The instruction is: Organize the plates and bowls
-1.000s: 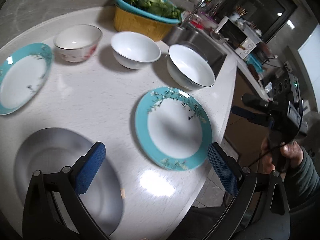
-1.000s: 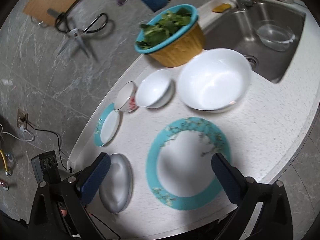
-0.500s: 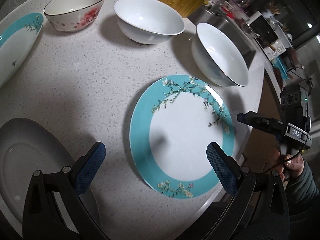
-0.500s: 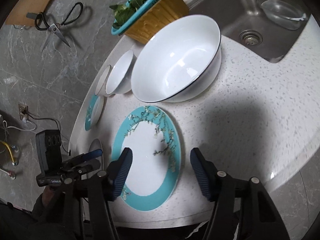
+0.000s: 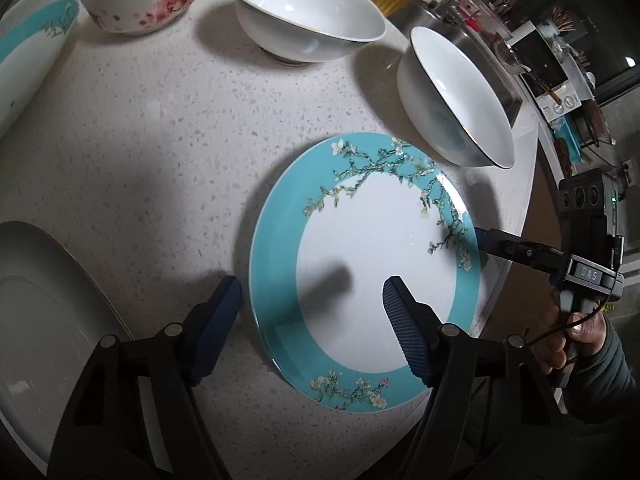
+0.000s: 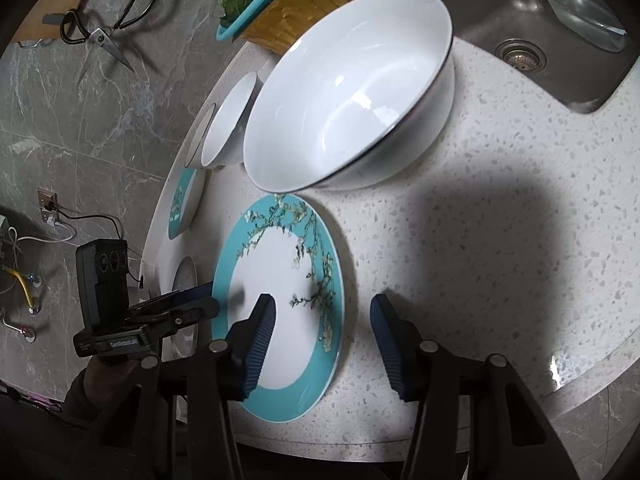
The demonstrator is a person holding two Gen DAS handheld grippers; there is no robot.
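Teal-rimmed blossom plate [image 5: 364, 272] lies flat on the speckled counter [image 5: 140, 140], near its front edge. Left gripper [image 5: 312, 312] is spread, straddling the plate's left rim: one finger over the counter, the other over the white centre. Right gripper [image 6: 322, 332] is also spread, straddling the right rim. Neither pinches anything. Big white bowl [image 6: 348, 104] sits just behind the plate; smaller white bowl [image 5: 304, 20] and pink-flowered bowl [image 5: 144, 4] further back. Second teal plate [image 5: 28, 56] at far left, grey plate [image 5: 36, 300] near left. Right gripper's label reads "DAS"; the other gripper's label is unreadable.
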